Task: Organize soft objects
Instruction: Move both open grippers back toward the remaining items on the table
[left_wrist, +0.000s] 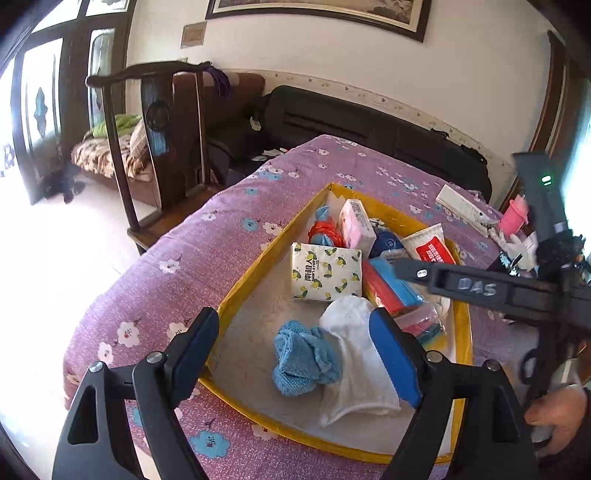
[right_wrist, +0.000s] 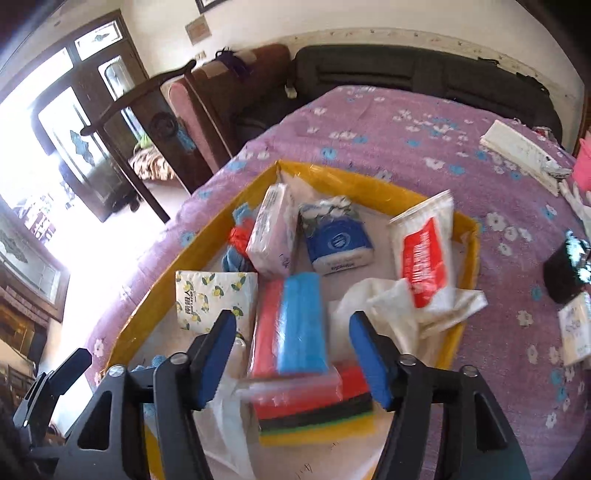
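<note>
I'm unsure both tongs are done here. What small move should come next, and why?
Probably lift the left tongs clear of the yellow tray: they gape open and empty, and the blue cloth and white cloth lie loose inside.

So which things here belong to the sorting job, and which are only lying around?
Job:
- yellow tray
- blue cloth
- white cloth
- lemon tissue pack
- sponge pack

Lying about:
- pink cup
- wooden chair
- black sofa
</note>
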